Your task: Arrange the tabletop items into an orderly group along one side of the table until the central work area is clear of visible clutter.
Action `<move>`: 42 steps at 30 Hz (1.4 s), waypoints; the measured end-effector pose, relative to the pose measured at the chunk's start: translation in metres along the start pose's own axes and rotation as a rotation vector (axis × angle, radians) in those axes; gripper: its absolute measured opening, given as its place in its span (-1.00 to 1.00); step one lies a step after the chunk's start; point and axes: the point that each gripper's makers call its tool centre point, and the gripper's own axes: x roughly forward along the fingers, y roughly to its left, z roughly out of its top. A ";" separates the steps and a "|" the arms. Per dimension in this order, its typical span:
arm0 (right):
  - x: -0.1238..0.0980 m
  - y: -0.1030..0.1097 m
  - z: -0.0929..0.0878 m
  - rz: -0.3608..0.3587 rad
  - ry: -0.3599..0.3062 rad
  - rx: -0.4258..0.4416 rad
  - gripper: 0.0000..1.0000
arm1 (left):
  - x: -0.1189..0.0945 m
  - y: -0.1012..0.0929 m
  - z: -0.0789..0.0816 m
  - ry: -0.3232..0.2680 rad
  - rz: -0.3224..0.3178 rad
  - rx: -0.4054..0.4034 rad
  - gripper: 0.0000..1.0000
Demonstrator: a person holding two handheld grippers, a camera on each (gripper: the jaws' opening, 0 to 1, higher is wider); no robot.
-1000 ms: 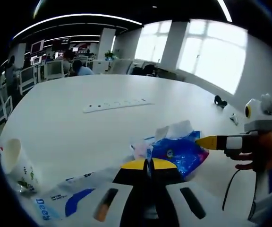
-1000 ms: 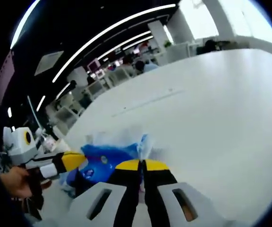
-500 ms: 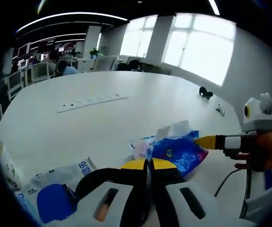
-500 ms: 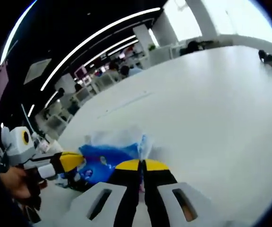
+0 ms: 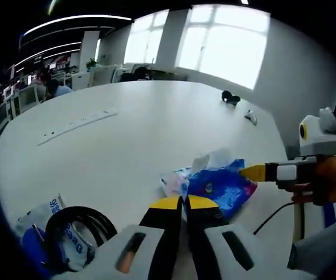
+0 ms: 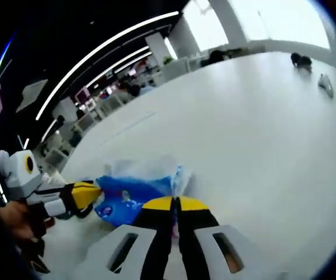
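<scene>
Clutter sits bunched at our near side of the white worktop [image 5: 156,128], which suits the aim of grouping things along one edge. Our left tool [image 5: 184,203] has its yellow-tipped jaws pressed together, and we cannot tell whether anything thin is caught between them; just past its tips lies the blue tissue pack [image 5: 220,185] with white tissue standing out of its top. Our right tool [image 6: 177,204] is likewise closed, its tips at the pack's edge, and whether it pinches the wrapper we cannot say. In the left gripper view the right tool comes in from the side with a hand [image 5: 331,182] around it, its tip touching the pack's far corner, so we judge both tools are steadying or nudging this one pack. Beside the left tool lie a coiled black cable [image 5: 74,224] and a white-and-blue printed bag [image 5: 39,219], close to the worktop's rim.

Beyond the pack the surface is broad and bare, with a power strip [image 5: 77,123] set into the middle and two small objects [image 5: 241,108] near the far edge, well apart from us, so sliding has plenty of room.
</scene>
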 end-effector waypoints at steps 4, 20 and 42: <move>-0.006 -0.009 0.001 -0.017 -0.032 0.087 -1.00 | 0.007 -0.007 -0.003 0.017 0.004 0.013 -0.96; -0.008 -0.024 -0.010 -0.044 -0.002 0.061 -0.99 | 0.018 -0.018 -0.018 0.079 -0.008 0.038 -0.89; -0.010 -0.019 -0.013 -0.045 0.048 -0.007 -0.14 | -0.003 -0.007 -0.023 0.083 0.020 0.051 -0.19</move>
